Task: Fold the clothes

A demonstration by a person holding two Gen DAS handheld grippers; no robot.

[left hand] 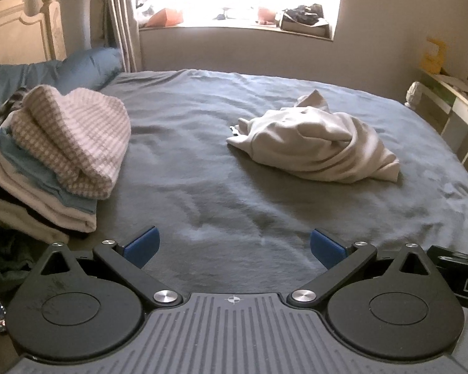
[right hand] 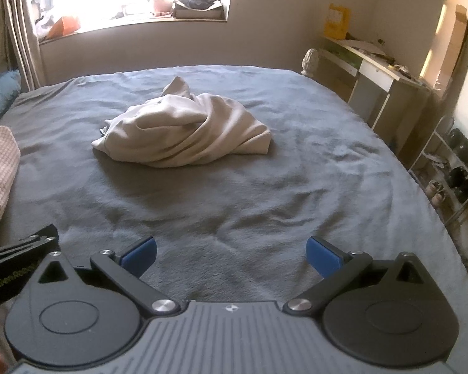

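While both tools hang over the near edge of the grey bed (left hand: pixel 202 171), the left gripper (left hand: pixel 234 246) and right gripper (right hand: pixel 231 251) stand spread wide, holding nothing. On the bed's middle lies a crumpled beige garment (right hand: pixel 184 134); a folded stack (left hand: pixel 46 162) sits at its left side.

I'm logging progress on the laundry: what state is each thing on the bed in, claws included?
Beige garment: crumpled in a heap mid-bed, not yet folded, touched by neither claw.
Striped cloth: folded, on top of the pile.
Pile of clothes: folded and stacked at the bed's left edge.
Grey bedsheet: spread out, lightly wrinkled.
Left claw: open, empty.
Right claw: open, empty.
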